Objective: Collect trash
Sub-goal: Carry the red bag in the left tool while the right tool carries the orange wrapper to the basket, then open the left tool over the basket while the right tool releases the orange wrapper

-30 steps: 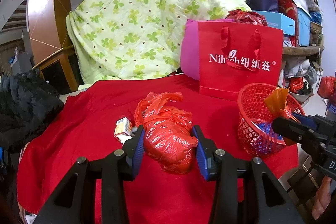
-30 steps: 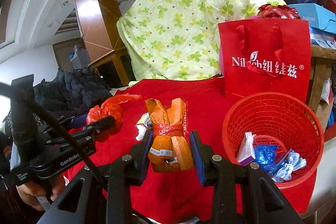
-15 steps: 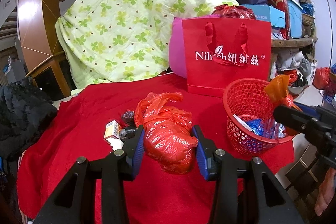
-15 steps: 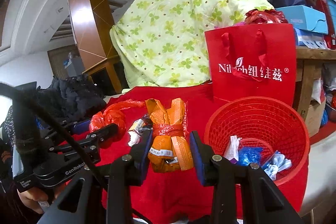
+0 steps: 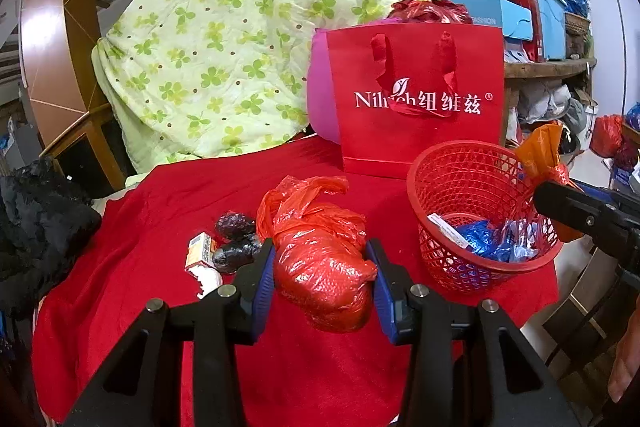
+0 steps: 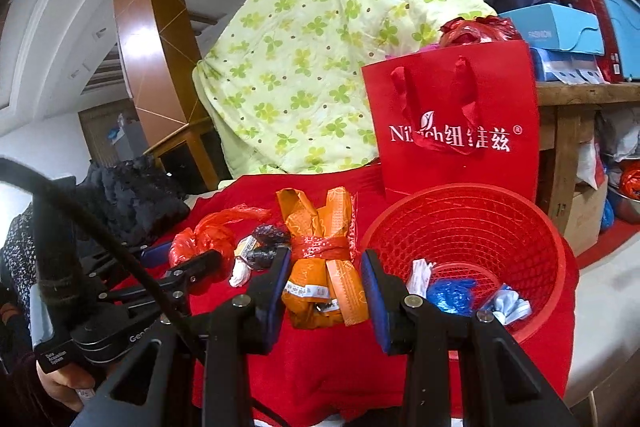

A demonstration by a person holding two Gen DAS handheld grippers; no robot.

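My left gripper (image 5: 322, 267) is shut on a knotted red plastic bag (image 5: 324, 259), held above the red cloth (image 5: 140, 267). A tied orange bag bundle (image 6: 324, 267) sits clamped in my right gripper (image 6: 325, 287), just left of the red mesh basket (image 6: 520, 227). That basket (image 5: 452, 183) holds blue wrappers and white scraps. In the left wrist view the right gripper (image 5: 560, 203) and its orange bag (image 5: 540, 151) hang at the basket's right rim. Two black bags (image 5: 236, 243), a small carton (image 5: 200, 249) and a white scrap (image 5: 208, 281) lie on the cloth to the left.
A red paper gift bag (image 5: 420, 131) stands behind the basket, with a green-patterned quilt (image 5: 240, 47) draped behind it. Black clothing (image 5: 36, 219) lies at the left edge. Cluttered shelves with boxes (image 5: 520, 19) fill the right. The table drops off right of the basket.
Both views have swung so that the basket sits closer and more to the centre. Black bags by the carton have come into the left wrist view. Both grips are unchanged.
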